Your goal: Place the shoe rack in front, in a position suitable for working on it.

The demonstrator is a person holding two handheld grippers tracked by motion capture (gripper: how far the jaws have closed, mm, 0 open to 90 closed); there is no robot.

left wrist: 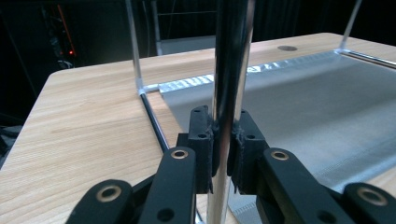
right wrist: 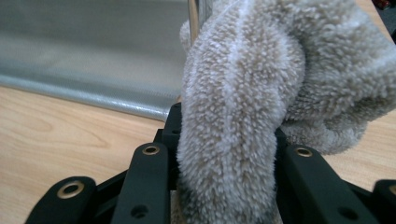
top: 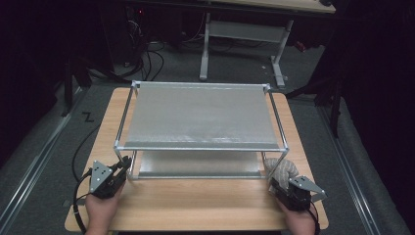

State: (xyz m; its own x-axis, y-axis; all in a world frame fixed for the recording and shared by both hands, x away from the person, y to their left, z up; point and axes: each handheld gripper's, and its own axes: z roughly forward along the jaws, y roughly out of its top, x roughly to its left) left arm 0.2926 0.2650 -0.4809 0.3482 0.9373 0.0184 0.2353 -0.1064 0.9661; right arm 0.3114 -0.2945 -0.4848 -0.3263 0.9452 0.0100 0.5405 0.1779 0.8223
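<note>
R gripper (right wrist: 224, 154) clamped on fluffy cloth (right wrist: 261, 84); upright rack post (right wrist: 192, 18) just ahead, long axis vertical. L gripper (left wrist: 223, 149) clenched on opposite post (left wrist: 229, 70).

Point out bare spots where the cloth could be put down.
Free: the wooden table strip between both grippers, in front of the rack; also the rack's top shelf. Crowded: the near corners, where the left gripper clamps a post and the right gripper holds the cloth.
</note>
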